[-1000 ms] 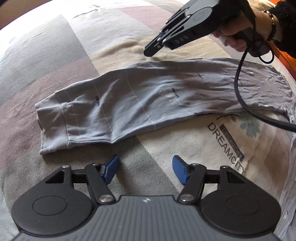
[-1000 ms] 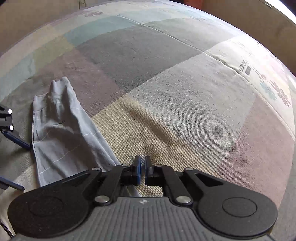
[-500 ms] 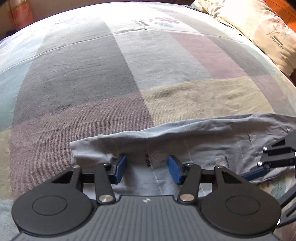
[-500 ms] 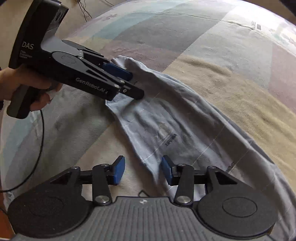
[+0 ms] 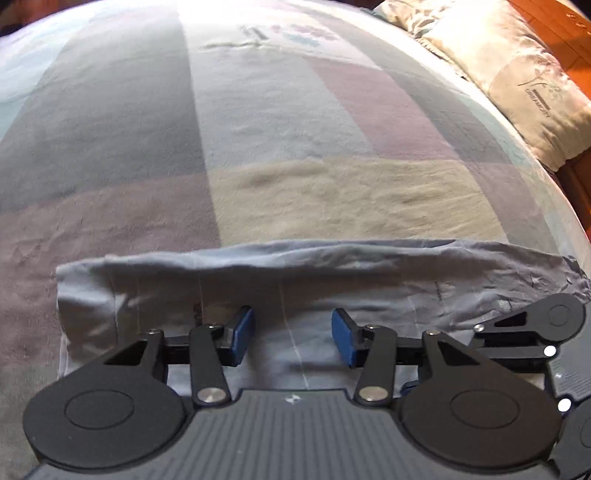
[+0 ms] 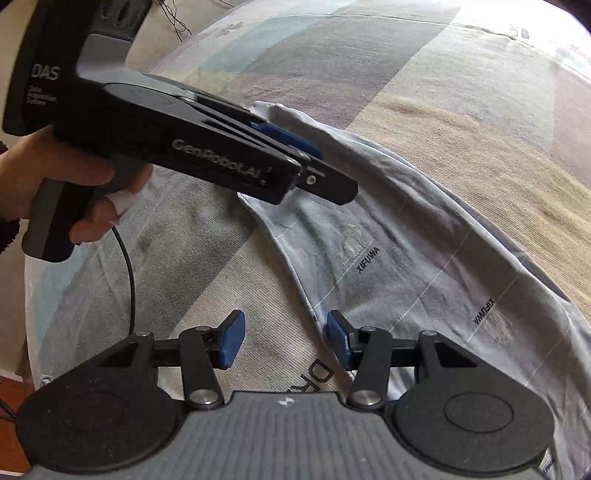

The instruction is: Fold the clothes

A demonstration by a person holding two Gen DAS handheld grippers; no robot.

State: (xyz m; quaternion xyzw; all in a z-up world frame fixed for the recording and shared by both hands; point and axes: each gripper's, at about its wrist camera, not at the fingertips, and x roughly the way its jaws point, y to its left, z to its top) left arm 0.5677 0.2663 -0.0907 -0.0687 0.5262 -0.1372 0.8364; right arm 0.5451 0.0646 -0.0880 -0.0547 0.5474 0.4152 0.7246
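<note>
Sunlit patchwork bedspread (image 5: 295, 122), floral pillow (image 5: 517, 74)

Grey garment (image 5: 332, 284) – near edge hidden behind left gripper (image 5: 291, 334) body, right end cut by frame. Pillow (image 5: 517, 74) cropped at edge. Person's hand (image 6: 74, 192) – wrist out of frame.

A bedspread (image 5: 295, 122) of large colour blocks covers the bed, its patches grey, mauve, beige, pale blue and white, with a faint flower print and a line of lettering near its far edge; at the upper right of the left wrist view a cream pillow (image 5: 517, 81) with a printed sprig and small lettering lies at the bedspread's edge, against an orange-brown wooden surface (image 5: 565, 26). In the right wrist view dark printed letters (image 6: 314, 376) show on a pale patch; thin dark wires (image 6: 173, 18) hang at the top left; a strip of reddish floor (image 6: 11, 398) shows at the lower left.
</note>
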